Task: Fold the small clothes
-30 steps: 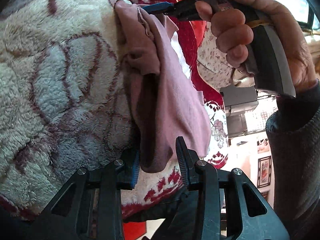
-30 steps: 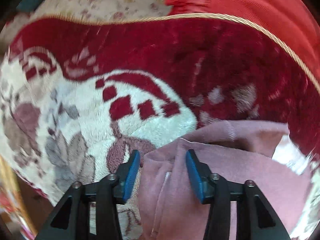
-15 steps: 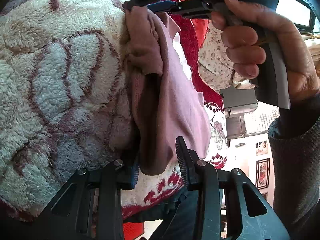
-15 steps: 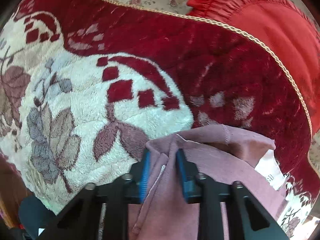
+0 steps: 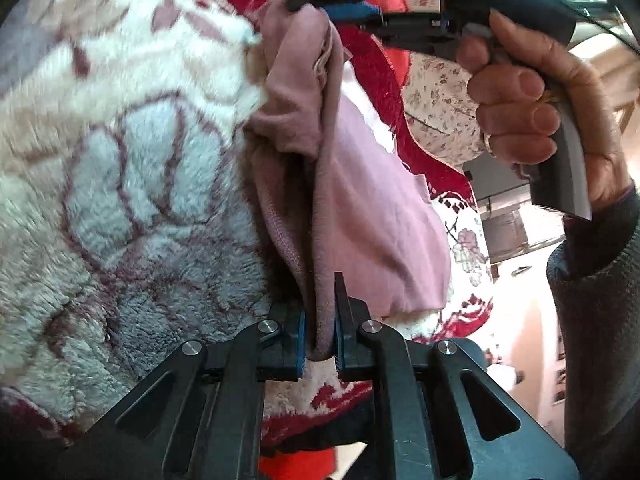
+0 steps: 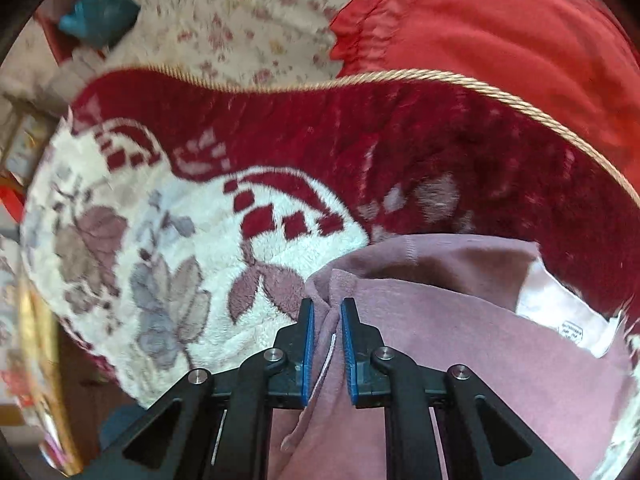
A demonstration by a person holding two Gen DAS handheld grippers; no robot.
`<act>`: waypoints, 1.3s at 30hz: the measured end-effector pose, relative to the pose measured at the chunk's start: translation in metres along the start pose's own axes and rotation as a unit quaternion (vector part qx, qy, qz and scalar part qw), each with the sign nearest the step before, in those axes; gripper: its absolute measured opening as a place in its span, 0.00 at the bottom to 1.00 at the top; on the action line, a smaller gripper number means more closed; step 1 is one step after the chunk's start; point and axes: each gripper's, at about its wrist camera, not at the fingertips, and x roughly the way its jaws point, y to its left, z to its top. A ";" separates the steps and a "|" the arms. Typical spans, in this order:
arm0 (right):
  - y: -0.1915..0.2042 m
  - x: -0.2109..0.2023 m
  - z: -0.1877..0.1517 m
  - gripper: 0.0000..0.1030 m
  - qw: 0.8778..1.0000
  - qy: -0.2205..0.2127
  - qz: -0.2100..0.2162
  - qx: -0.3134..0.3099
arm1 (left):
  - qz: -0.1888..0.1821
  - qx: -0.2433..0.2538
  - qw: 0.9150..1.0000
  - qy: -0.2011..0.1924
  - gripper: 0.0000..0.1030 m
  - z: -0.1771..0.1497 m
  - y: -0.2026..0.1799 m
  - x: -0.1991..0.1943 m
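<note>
Your left gripper [image 5: 320,336] and right gripper [image 6: 325,344] are both closing on the pink garment [image 5: 360,208]. Its long axis runs between them, one pinched edge at each end.

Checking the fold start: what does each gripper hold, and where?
Both grippers are closing on the pink garment: left gripper on its near edge, right gripper on a bunched corner.

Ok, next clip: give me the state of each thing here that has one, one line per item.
Pink garment: bunched, lifted at two edges off the blanket.
Left gripper: jaws closing, pads pressing the garment's near edge.
Right gripper: jaws closing, pads pressing a gathered corner of the garment.
Garment label: exposed, white, facing up.
Floral fleece blanket: spread flat under the garment.
Red cushion: lying beyond the blanket's corded edge.
</note>
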 end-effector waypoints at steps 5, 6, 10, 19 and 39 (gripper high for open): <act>-0.022 -0.027 -0.016 0.12 0.997 -0.042 0.052 0.039 | 0.021 0.047 0.998 -0.031 0.08 -0.007 -0.032 -0.008; -0.035 -0.035 -0.021 0.12 0.995 -0.051 0.068 0.051 | 0.019 0.057 0.998 -0.035 0.08 -0.009 -0.044 -0.009; -0.078 -0.060 -0.040 0.12 0.987 -0.081 0.113 0.085 | 0.009 0.101 0.994 -0.045 0.08 -0.009 -0.093 -0.006; -0.173 -0.106 -0.088 0.12 0.972 -0.129 0.160 0.114 | -0.008 0.141 0.990 -0.013 0.08 -0.013 -0.172 0.054; -0.355 -0.069 -0.179 0.13 0.962 -0.132 0.139 0.197 | -0.003 0.137 0.982 0.133 0.08 -0.039 -0.213 0.211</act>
